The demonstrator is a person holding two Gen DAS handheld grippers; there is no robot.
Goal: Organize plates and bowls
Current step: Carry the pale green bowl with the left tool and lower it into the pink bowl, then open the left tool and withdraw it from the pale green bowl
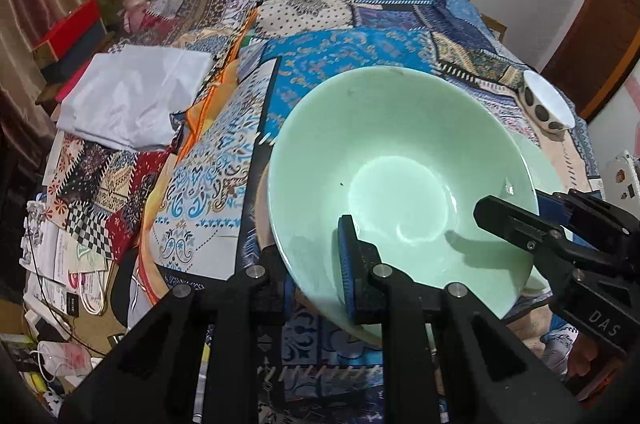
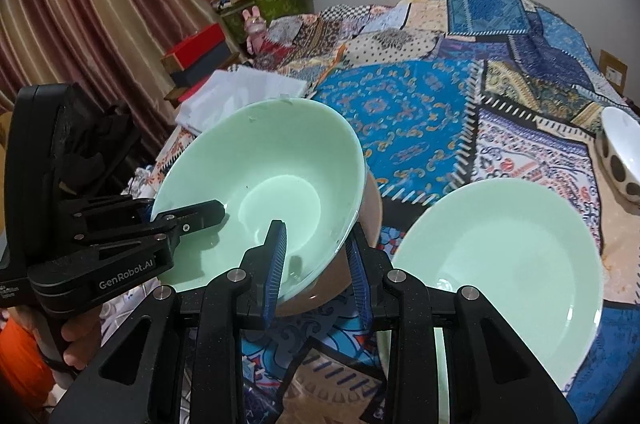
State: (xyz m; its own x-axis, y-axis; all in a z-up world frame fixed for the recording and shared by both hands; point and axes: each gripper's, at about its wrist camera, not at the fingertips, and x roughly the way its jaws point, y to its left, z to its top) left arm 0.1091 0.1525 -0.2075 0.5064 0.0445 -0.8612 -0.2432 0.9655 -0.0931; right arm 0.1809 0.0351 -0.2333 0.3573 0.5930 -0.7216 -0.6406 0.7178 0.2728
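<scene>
Over the patchwork quilt (image 2: 408,128), left gripper (image 1: 316,264) and right gripper (image 2: 316,260) both pinch the green bowl's (image 2: 260,160) rim. Lower it slowly and level onto the green plate (image 2: 516,264) at right.

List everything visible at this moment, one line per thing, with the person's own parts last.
green bowl: 1, pale green, tilted, its rim gripped by both grippers
green plate: 1, pale green, on the quilt, right of bowl
spotted bowl: 1, white with dark spots, far right
quilt: 1, blue patchwork, under everything
white cloth: 1, folded, left
curtain: 1, striped, far left
left gripper: 1, black, jaws on bowl rim
right gripper: 1, black, jaws on bowl rim
</scene>
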